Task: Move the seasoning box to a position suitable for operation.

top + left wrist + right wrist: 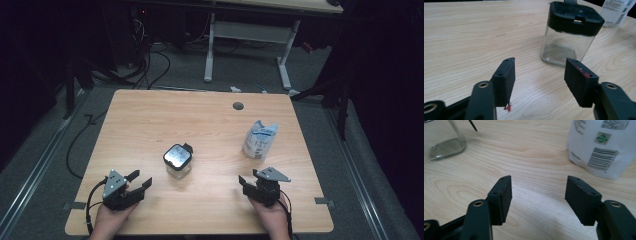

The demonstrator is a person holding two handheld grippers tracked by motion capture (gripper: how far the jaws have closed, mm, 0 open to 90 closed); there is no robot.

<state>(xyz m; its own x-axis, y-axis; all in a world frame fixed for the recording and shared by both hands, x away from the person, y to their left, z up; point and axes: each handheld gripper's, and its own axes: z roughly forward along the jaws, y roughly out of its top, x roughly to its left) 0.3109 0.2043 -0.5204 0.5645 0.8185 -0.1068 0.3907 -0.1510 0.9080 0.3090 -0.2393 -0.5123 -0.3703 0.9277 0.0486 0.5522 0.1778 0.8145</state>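
Note:
A square glass jar (177, 160) with a black lid stands upright near the middle of the wooden table (150, 120). A white plastic pouch (260, 139) with printed labels stands to its right. My left gripper (139, 181) rests open at the table's front left, a short way from the jar (569, 32), nothing between its jaws (539, 75). My right gripper (250, 179) sits open at the front right, the pouch (604, 142) just beyond it and the jar's base (444, 142) off to the side. Its jaws (539, 192) hold nothing.
A round cable hole (238, 105) lies near the table's far edge. Beyond the table stand a white desk frame (247, 45) and loose cables (145, 60) on the grey floor. Bare wood lies between the two grippers.

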